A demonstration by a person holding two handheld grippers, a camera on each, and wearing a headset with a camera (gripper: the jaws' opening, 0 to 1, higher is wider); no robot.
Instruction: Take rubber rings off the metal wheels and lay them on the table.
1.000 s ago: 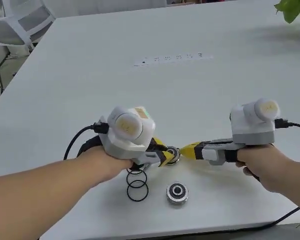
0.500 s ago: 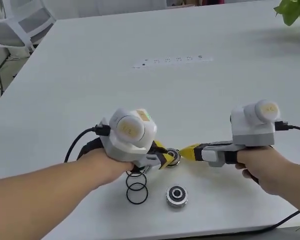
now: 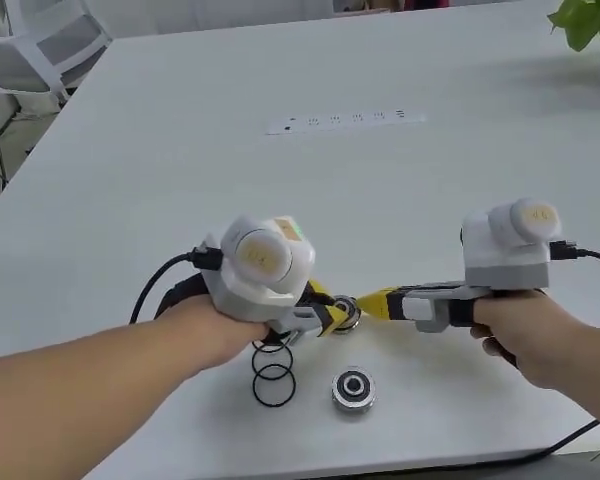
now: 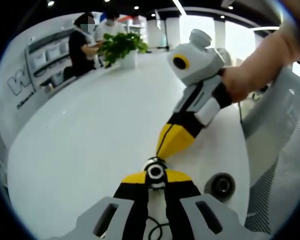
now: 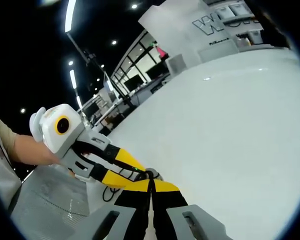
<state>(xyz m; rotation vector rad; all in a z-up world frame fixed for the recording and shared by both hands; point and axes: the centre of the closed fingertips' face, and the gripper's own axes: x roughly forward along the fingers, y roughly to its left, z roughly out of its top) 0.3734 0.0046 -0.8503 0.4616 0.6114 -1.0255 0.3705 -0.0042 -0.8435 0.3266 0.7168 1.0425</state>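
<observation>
My left gripper [image 3: 337, 316] [image 4: 155, 180] is shut on a small metal wheel [image 3: 347, 310] [image 4: 155, 170] [image 5: 152, 174], held just above the white table [image 3: 280, 180]. From the right, my right gripper [image 3: 365, 303] [image 5: 150, 183] meets the wheel's rim with its yellow jaws shut together. Whether they pinch a ring I cannot tell. That gripper [image 4: 163, 151] also comes in from above in the left gripper view. Two black rubber rings [image 3: 273, 356] [image 3: 274, 385] lie on the table under my left hand. A second metal wheel [image 3: 353, 389] [image 4: 221, 185] lies flat beside them.
A socket strip [image 3: 345, 118] is set into the table's middle. The left gripper's black cable [image 3: 155, 282] trails to the left. The table's front edge [image 3: 400, 466] is close behind the loose wheel. A plant [image 3: 585, 20] stands at the far right corner and a chair [image 3: 40, 45] at the far left.
The left gripper's body has rolled slightly; both grippers stay together at the wheel. Rings and loose wheel have not moved.
</observation>
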